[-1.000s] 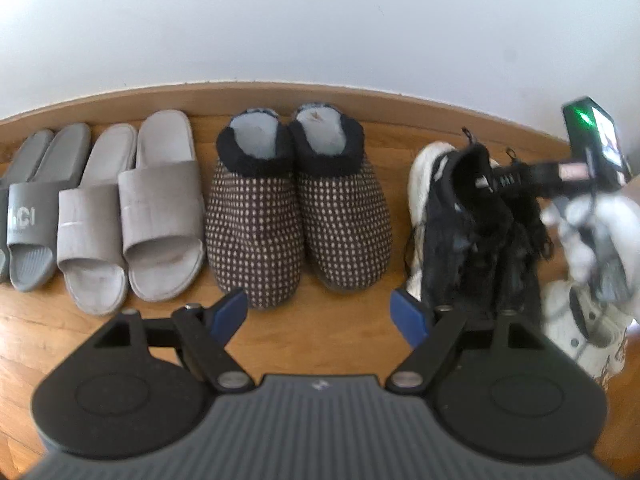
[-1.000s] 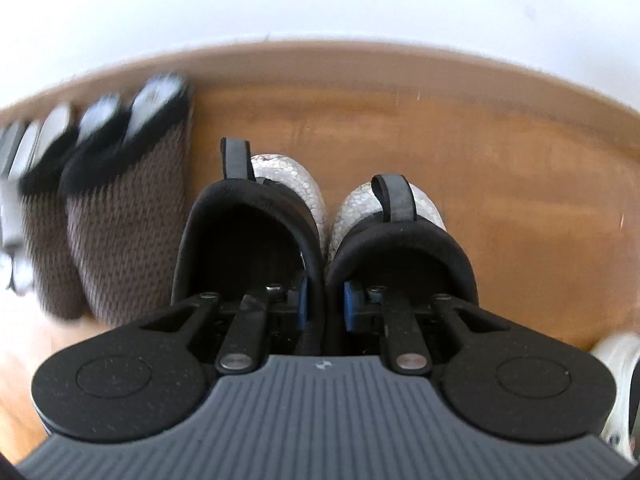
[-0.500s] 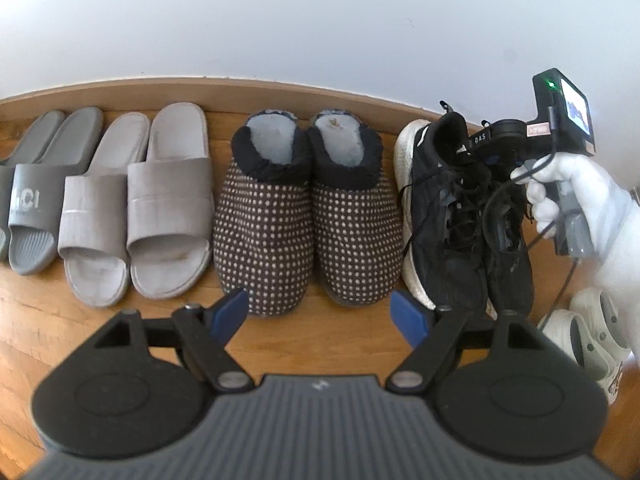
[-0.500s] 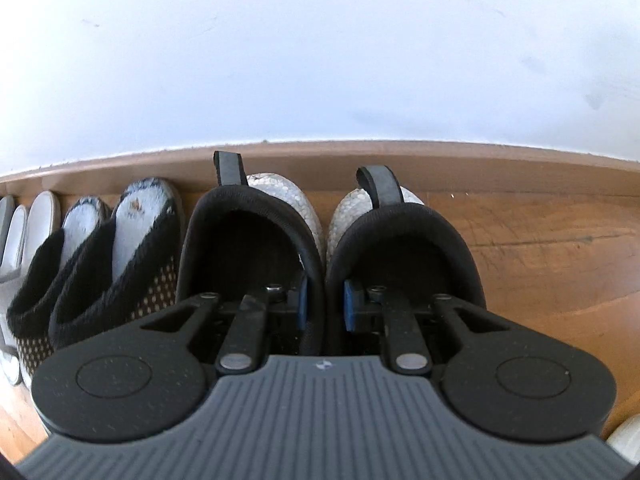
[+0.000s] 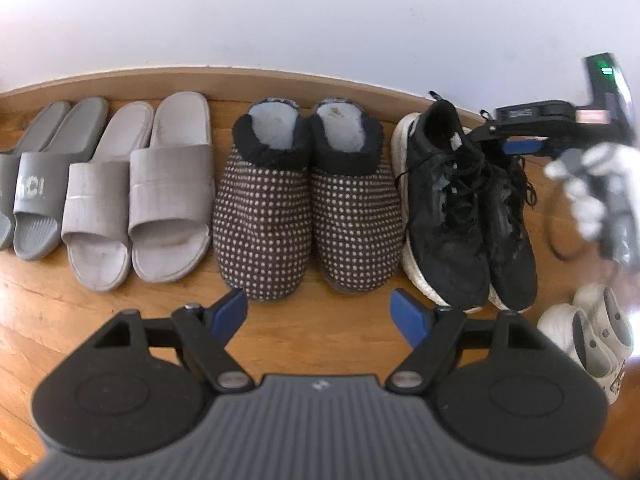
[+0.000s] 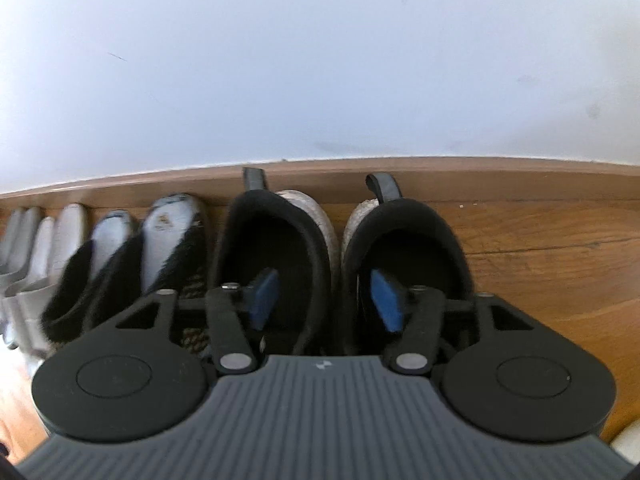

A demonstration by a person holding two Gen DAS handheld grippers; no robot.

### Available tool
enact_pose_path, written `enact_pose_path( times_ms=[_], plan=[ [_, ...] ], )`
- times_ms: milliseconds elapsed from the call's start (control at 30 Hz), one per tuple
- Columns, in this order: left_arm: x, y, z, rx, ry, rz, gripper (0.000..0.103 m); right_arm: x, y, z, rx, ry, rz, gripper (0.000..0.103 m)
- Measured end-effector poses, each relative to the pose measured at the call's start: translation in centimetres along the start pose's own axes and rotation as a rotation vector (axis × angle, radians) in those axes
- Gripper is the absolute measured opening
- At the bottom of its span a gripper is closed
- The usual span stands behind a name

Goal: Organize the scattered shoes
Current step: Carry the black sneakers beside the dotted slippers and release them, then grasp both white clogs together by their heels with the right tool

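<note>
A pair of black sneakers [image 5: 464, 216] with white soles stands on the wood floor, heels at the wall, at the right end of a shoe row. My right gripper [image 6: 326, 298] is open, one finger inside each sneaker's [image 6: 276, 256] opening, no longer pinching them. In the left wrist view it [image 5: 520, 146] shows above the sneakers' heels. My left gripper [image 5: 326, 314] is open and empty, hovering in front of the dotted slippers [image 5: 308, 204].
Left of the slippers stand light grey slides [image 5: 140, 196] and dark grey slides [image 5: 32, 184]. A pair of white clogs [image 5: 592, 336] lies loose at the right, away from the row. The baseboard [image 5: 320, 80] and white wall bound the row.
My right gripper has opened and let go of the black sneakers, which now rest on the floor in the row. The left gripper has stayed open, nearly still.
</note>
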State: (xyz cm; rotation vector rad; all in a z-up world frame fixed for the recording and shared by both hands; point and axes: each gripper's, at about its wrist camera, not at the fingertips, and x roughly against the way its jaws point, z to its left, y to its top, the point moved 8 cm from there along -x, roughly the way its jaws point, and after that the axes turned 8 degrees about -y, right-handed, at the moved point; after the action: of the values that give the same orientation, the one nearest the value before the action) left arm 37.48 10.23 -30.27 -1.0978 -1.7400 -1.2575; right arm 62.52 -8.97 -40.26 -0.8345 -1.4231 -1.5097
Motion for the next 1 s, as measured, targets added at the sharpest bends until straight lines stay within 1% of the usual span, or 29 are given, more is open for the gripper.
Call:
enact_pose_path(
  times_ms=[133, 200, 233, 267, 300, 333, 400, 433, 500, 633, 700, 733, 867, 900, 1000],
  plan=[
    [0.9, -0.3, -1.1, -0.024, -0.007, -0.002, 0.077, 4.9, -2.1, -0.6, 0.037, 0.045, -0.003, 0.062],
    [1.3, -0.9, -2.2, -0.039, -0.020, 0.007, 0.077, 8.5, -4.1, -1.4, 0.104, 0.076, -0.010, 0.066],
    [1.3, -1.0, -2.5, -0.045, -0.026, 0.010, 0.077, 9.4, -4.6, -1.6, 0.125, 0.086, -0.013, 0.068],
    [1.3, -1.4, -3.2, -0.057, -0.036, 0.017, 0.077, 10.7, -5.4, -2.2, 0.140, 0.100, -0.017, 0.072],
    [1.3, -1.9, -4.1, -0.071, -0.046, 0.026, 0.077, 12.1, -6.3, -3.2, 0.138, 0.113, -0.021, 0.077],
    [1.2, -2.3, -4.8, -0.081, -0.053, 0.034, 0.077, 12.7, -6.8, -3.8, 0.127, 0.119, -0.019, 0.078],
    [1.1, -2.8, -5.9, -0.094, -0.065, 0.043, 0.077, 14.1, -8.6, -6.4, 0.065, 0.131, 0.011, 0.080],
    [1.0, -3.1, -6.7, -0.103, -0.073, 0.047, 0.077, 14.4, -9.4, -7.3, 0.038, 0.129, 0.023, 0.081],
    [0.9, -3.5, -8.0, -0.122, -0.077, 0.053, 0.077, 14.3, -11.6, -9.5, -0.026, 0.090, 0.059, 0.083],
    [1.2, -3.7, -9.1, -0.149, -0.074, 0.057, 0.077, 13.4, -15.6, -11.9, -0.077, -0.007, 0.147, 0.083],
    [1.8, -3.0, -8.2, -0.131, -0.060, 0.044, 0.077, 13.4, -17.5, -12.9, -0.121, 0.006, 0.208, 0.083],
    [2.1, -2.7, -7.8, -0.121, -0.053, 0.038, 0.077, 13.3, -17.9, -13.2, -0.127, 0.013, 0.220, 0.081],
    [2.9, -0.6, -5.0, -0.078, 0.043, 0.011, 0.077, 14.5, -17.9, -15.1, -0.063, -0.026, 0.190, 0.081],
    [2.9, -0.1, -4.6, -0.066, 0.057, 0.010, 0.077, 14.7, -17.7, -15.7, -0.052, -0.029, 0.182, 0.082],
    [2.5, 0.4, -5.1, -0.057, 0.045, 0.012, 0.077, 14.8, -18.3, -17.8, 0.015, -0.063, 0.183, 0.082]
  ],
)
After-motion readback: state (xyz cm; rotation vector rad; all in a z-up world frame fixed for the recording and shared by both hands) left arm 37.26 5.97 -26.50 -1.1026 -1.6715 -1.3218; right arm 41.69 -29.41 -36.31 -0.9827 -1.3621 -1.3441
